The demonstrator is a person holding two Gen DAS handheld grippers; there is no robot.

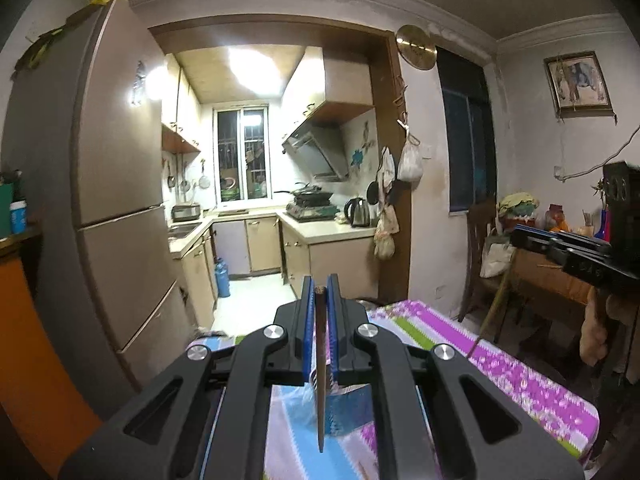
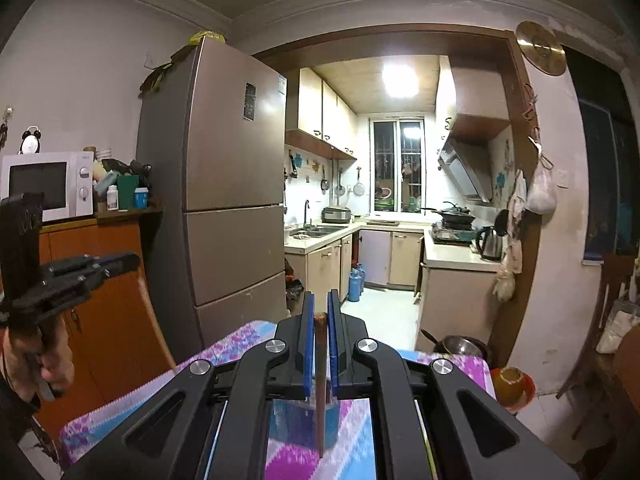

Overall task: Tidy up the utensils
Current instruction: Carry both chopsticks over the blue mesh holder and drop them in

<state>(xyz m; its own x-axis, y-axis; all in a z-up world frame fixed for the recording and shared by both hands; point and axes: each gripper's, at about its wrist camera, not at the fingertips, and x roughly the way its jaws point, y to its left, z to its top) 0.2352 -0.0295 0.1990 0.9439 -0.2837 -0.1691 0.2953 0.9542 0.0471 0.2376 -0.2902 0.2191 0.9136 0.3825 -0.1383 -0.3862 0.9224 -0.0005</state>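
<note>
Chopsticks — one clamped upright in each gripper: left gripper [image 1: 319, 292] fingers pinch left chopstick [image 1: 321, 360], right gripper [image 2: 320, 308] fingers pinch right chopstick [image 2: 321, 380] — both tips above blue holder [image 2: 304, 420] on bench [image 2: 160, 392]

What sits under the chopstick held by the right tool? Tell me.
Under the chopstick in the right tool: a blue holder on the floral tablecloth. The tool's frame hides its contents.

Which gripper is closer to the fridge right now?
Left. The left gripper sits on the fridge side, before the orange cabinet; the right gripper is further off, toward the wooden side table.
</note>
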